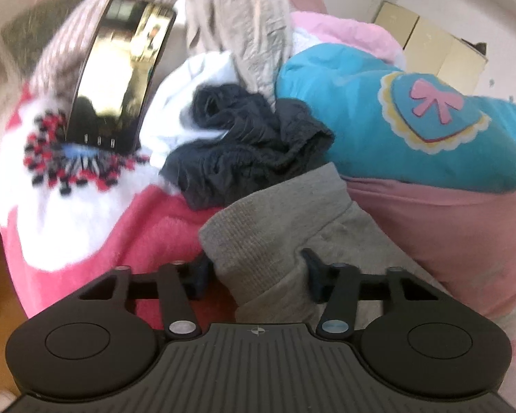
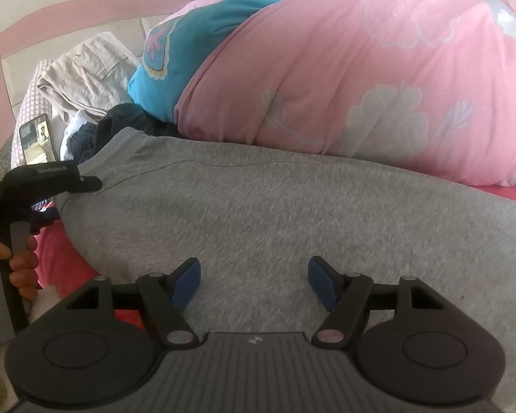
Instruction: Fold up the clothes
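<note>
A grey sweatshirt lies spread over a pink and white blanket on a bed. In the left wrist view its ribbed hem is bunched between the fingers of my left gripper, whose pads press on the cloth from both sides. The right wrist view shows that same left gripper at the garment's far left corner, with a hand on its handle. My right gripper hovers open over the near middle of the sweatshirt, with only flat cloth below its blue pads.
Behind the sweatshirt is a heap: a dark crumpled garment, beige trousers, a blue cover with a pink bow and a pink flowered quilt. A phone leans at the left. Cardboard boxes stand by the wall.
</note>
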Demonstrator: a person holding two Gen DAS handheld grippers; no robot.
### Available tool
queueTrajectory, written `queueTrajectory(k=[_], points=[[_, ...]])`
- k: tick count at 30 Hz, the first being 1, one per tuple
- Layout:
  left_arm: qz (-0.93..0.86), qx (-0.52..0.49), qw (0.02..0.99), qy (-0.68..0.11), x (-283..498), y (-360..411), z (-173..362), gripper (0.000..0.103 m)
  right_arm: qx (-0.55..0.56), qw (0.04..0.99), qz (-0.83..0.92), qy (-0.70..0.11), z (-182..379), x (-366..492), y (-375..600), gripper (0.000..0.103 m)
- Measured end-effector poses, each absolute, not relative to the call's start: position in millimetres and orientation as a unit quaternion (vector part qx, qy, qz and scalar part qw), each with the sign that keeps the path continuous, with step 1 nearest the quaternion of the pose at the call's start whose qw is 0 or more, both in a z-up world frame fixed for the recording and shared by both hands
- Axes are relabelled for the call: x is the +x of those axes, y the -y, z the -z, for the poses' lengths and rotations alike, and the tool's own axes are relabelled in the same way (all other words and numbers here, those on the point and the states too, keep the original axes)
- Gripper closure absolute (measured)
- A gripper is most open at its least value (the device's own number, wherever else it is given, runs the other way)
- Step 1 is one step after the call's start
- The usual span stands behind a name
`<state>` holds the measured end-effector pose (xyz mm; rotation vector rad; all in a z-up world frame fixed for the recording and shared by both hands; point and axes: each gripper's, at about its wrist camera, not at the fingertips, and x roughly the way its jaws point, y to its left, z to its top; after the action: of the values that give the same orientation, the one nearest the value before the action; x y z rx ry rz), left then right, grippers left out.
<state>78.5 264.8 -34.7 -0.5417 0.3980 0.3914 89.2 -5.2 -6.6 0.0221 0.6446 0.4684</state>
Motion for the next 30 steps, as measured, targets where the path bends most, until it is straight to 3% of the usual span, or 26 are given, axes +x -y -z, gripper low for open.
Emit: queueTrajectory(k=[4,11,18,25,30], points=[[-0.204,-0.211,0.94,-0.176,79.7,-246.8,22.3,0.068,0.02,0.918,-0.233,-0.319,5.2,90.0,8.7,0.031],[-0.177,-0.089,0.973,-0.121,74.4,-201.4,-22.6,0.072,0.022,0.921,-0.226,-0.318,-9.7,79.5,20.9,0.031],[-0.067,0.083,0.992,-0.064,56.2,-102.8,-61.0,0.073,0.09,0.933,-0.194,-0.291,-30.3,58.0,83.6,0.031],[0.059,0.176,0.98,-0.076,21.0,-8.4,-32.9,0.077,0.137,0.95,-0.108,-0.261,-43.3,17.6,171.6,0.031],[0.131,0.242,0.952,-0.135,3.4,31.4,12.0,0.074,0.18,0.945,-0.043,-0.269,-31.5,-9.1,222.8,0.031]])
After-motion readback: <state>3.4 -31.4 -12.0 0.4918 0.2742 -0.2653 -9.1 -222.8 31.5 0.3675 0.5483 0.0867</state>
